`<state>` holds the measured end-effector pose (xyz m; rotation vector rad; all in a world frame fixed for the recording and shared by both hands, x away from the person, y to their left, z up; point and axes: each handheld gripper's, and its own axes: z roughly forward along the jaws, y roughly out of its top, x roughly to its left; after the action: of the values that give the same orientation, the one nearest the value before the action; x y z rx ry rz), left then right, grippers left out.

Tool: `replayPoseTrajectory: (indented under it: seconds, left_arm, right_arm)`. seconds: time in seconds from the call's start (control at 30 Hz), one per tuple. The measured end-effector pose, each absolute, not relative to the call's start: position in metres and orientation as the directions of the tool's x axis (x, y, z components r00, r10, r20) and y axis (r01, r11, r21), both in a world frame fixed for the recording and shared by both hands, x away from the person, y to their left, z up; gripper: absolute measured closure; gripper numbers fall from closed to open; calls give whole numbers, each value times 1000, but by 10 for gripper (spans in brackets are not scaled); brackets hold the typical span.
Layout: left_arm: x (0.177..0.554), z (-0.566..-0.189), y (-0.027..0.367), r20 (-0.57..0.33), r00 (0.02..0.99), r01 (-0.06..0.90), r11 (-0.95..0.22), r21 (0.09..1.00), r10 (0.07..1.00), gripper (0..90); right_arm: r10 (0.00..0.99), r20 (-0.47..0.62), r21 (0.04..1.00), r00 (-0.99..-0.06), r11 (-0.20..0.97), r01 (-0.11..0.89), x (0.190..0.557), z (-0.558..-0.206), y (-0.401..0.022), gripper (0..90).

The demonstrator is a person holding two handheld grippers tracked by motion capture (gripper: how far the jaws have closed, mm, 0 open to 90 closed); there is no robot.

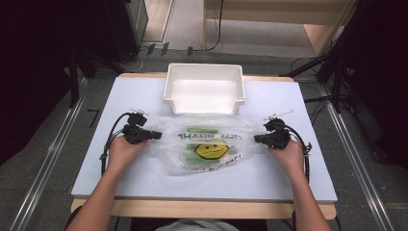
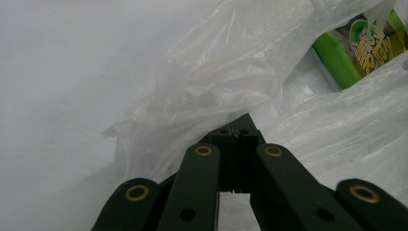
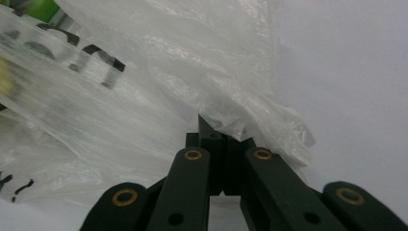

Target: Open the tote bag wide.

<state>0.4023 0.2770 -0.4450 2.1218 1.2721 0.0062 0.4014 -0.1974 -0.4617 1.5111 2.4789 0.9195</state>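
a pale blue-grey table top on a wooden base stands on a grey floor, with dark equipment at both sides. at its far edge sits a white rectangular plastic bin, open-topped and holding nothing visible. just in front of the bin lies a thin, translucent, crinkled plastic bag printed with a yellow smiley face and black lettering. inside the bag is a green packet, glossy, with printed characters. the left gripper meets the bag's left edge; its jaws are closed together, with bag film bunched at the tips. the right gripper meets the bag's right edge, jaws likewise closed, pinching a fold of film. the bag lies between the two grippers.
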Motion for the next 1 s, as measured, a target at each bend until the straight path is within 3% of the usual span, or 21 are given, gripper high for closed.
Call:
replayPoseTrajectory:
  seconds: [0.47, 1.0]
  left_arm:
    - [397, -406, 262, -315, 600, 728, -339, 596, 735, 900]
    - [426, -403, 224, -331, 646, 715, -393, 577, 688, 900]
  right_arm:
    - [806, 211, 611, -552, 332, 719, 389, -432, -187, 900]
    - [736, 201, 645, -647, 397, 653, 411, -407, -126, 900]
